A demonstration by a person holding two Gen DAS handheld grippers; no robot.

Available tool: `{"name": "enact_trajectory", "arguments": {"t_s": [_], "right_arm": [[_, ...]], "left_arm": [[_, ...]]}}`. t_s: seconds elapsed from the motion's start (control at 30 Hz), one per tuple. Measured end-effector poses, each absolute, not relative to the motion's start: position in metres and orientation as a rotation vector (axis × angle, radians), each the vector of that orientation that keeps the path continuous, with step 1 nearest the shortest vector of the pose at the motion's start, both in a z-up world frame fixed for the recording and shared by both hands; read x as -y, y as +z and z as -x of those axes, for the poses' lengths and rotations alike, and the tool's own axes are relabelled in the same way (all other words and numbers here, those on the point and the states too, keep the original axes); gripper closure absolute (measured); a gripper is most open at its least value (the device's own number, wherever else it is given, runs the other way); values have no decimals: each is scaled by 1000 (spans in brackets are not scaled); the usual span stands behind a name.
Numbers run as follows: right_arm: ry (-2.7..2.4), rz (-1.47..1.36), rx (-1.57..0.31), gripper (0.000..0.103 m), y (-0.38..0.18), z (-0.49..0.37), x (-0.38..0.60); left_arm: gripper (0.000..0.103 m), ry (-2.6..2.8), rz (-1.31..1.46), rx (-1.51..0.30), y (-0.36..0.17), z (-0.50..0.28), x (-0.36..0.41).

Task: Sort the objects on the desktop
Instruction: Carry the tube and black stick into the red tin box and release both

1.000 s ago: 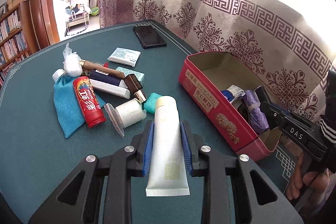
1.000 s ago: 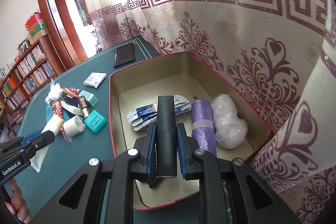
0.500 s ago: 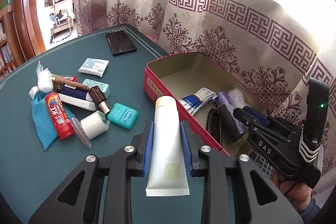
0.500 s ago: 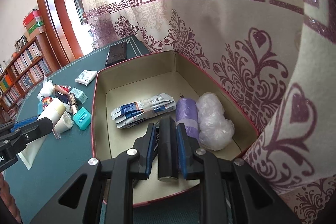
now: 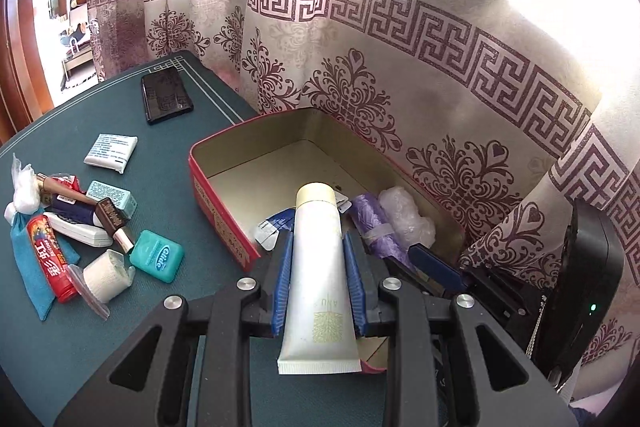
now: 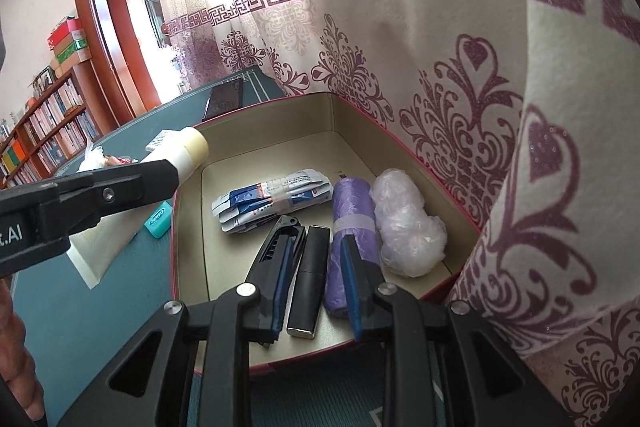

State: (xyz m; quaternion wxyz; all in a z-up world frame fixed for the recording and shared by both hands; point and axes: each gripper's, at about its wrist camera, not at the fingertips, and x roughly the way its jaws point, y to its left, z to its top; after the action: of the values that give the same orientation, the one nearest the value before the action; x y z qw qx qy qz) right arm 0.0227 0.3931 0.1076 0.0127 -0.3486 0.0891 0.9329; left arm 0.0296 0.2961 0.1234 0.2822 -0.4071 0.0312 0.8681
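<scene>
Red tin box [image 5: 224, 223] with cream inside as landmark, standing on the green table [image 5: 120, 339] against the patterned curtain [image 5: 440, 75].

Left gripper [image 5: 318, 267] clenched on a white squeeze tube [image 5: 318, 259]: cream cap pointing forward, flat crimped end toward the camera, faint gold print low on the body. Held above the box's near rim, cap over the interior.

Right gripper [image 6: 314, 283] opening, pads clear of the black rectangular bar [image 6: 310, 267] lying flat on the box floor between them. Beside it, inside the box: black comb [image 6: 272, 251], purple roll [image 6: 352, 211], clear crumpled bag [image 6: 408, 219], blue-and-white sachets [image 6: 272, 195].

Left of the box, on the table: teal floss case [image 5: 157, 261], red tube [image 5: 48, 263], black phone [image 5: 166, 95].
</scene>
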Motion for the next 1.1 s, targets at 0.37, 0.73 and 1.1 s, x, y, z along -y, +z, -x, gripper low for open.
{"name": "enact_trajectory", "arguments": {"t_s": [0.37,0.73,1.1], "right_arm": [[2893,1083,-332,59,104,-25,-397],[2956,1046,-364,59,115,-27,-378],[3115,1065,-310,58,129,-29,-317]], "left_arm": [[59,2254,1135,92,113,-13,-302],[59,2487,1186,87,98,8,-228],[59,2593,1281,103,77,34,-154]]}}
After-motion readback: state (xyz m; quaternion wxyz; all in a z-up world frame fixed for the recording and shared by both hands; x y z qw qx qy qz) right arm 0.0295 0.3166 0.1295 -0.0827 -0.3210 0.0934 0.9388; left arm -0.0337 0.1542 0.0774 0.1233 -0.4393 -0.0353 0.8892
